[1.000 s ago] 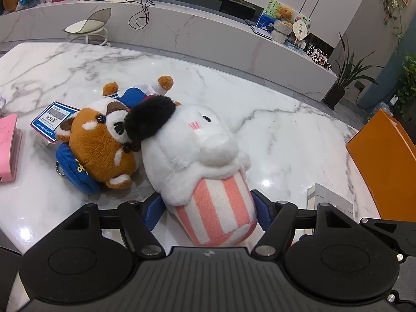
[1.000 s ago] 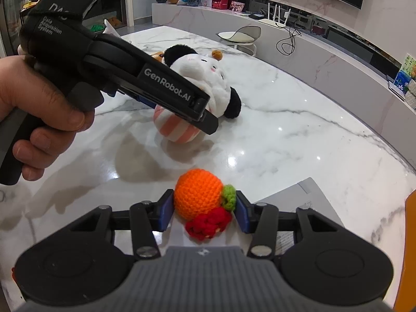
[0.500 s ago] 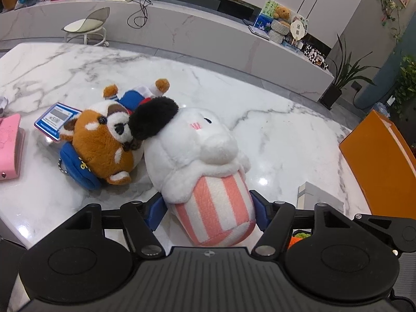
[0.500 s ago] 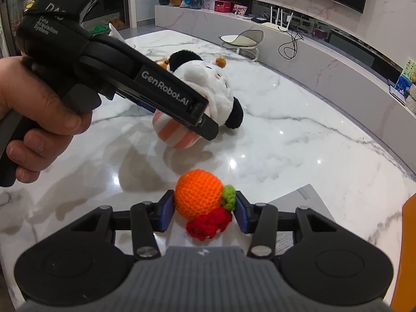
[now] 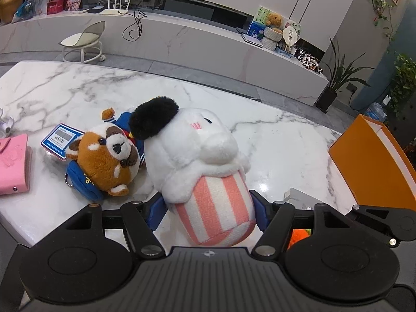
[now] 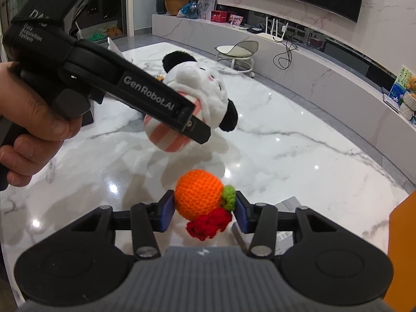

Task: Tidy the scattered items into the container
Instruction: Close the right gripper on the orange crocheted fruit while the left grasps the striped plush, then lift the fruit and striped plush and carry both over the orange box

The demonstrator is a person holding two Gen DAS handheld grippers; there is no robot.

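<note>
My left gripper (image 5: 208, 208) is shut on the striped pink base of a white plush with black ears (image 5: 197, 156) and holds it above the marble table (image 5: 286, 143). The same plush (image 6: 197, 98) shows lifted in the right wrist view, in the left gripper (image 6: 189, 127). My right gripper (image 6: 204, 208) is shut on a crocheted orange toy (image 6: 200, 197) with a green leaf and red tassel. A brown red-panda plush (image 5: 104, 161) lies on the table to the left. An orange container (image 5: 374, 166) stands at the right edge.
A pink wallet (image 5: 13, 163) and a blue-white card (image 5: 62, 137) lie at the table's left. A grey box (image 6: 288, 208) lies under the right gripper. The table's near edge runs at lower left. A stool and counter stand beyond.
The left gripper has lifted the white plush off the table, away from the red-panda plush. The right gripper keeps the orange toy and has risen slightly.
</note>
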